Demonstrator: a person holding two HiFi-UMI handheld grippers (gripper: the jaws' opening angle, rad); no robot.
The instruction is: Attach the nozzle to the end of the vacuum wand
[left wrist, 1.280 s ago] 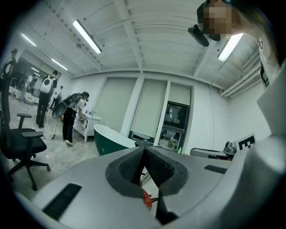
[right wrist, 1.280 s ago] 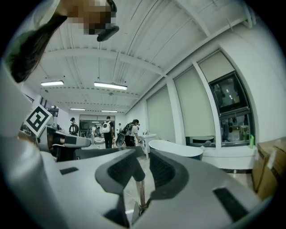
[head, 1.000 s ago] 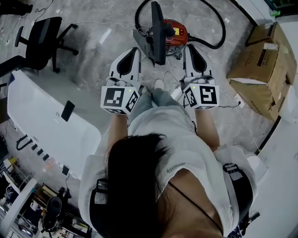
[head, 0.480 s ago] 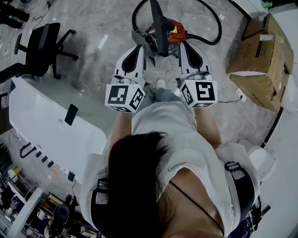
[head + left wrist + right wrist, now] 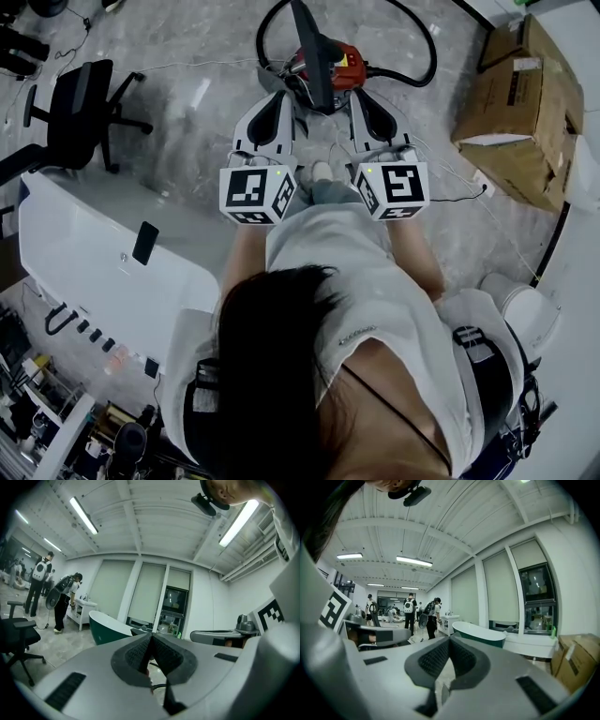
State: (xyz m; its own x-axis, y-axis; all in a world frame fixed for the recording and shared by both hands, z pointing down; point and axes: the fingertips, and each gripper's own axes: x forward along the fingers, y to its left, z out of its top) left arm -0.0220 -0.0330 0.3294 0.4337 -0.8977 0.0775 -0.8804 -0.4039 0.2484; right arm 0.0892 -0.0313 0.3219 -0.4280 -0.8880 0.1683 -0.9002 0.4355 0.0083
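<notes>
We held both claws level over the floor, the left gripper [image 5: 277,97] and the right gripper [image 5: 360,96] each with its jaws pressed together on nothing, so neither carried a nozzle. Between their tips rose a dark upright piece [image 5: 309,52] from the red vacuum canister [image 5: 345,64]. We judged it the wand; whether a nozzle sat on its end we could not tell. The black hose [image 5: 412,81] looped round the canister. An office chair [image 5: 80,103], a white tub [image 5: 103,253] and cardboard boxes [image 5: 525,94] stood aside and blocked nothing.
</notes>
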